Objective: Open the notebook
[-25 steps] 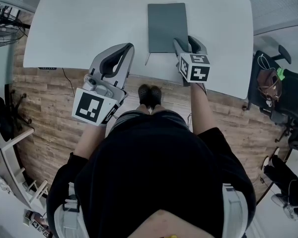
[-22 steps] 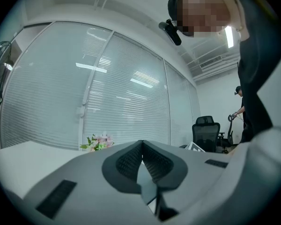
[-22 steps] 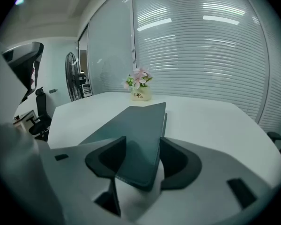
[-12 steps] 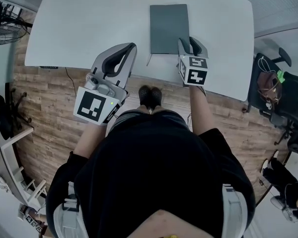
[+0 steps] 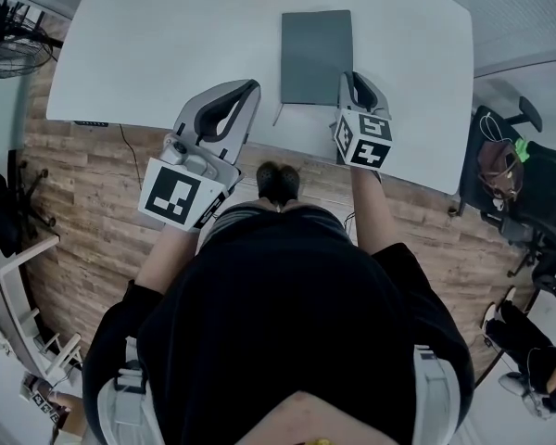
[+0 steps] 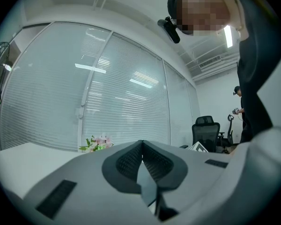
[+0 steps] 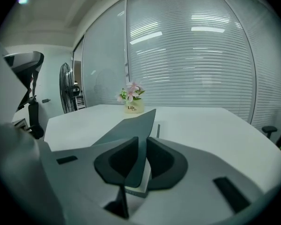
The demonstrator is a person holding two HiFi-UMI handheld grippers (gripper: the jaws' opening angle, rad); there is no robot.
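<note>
Light was bright, cool and even, coming from overhead. In the head view the white table (image 5: 167, 44) was close to washed out, and the grey notebook (image 5: 315, 54) showed sharp on it with hardly any shadow. Straight lines bowed towards the frame edges. Both gripper views were fisheye circles with dark corners. Ceiling lights left pale glare streaks on the blinds (image 6: 93, 69), upper centre. The near foreground at the bottom was soft, and the far room was clearer.
</note>
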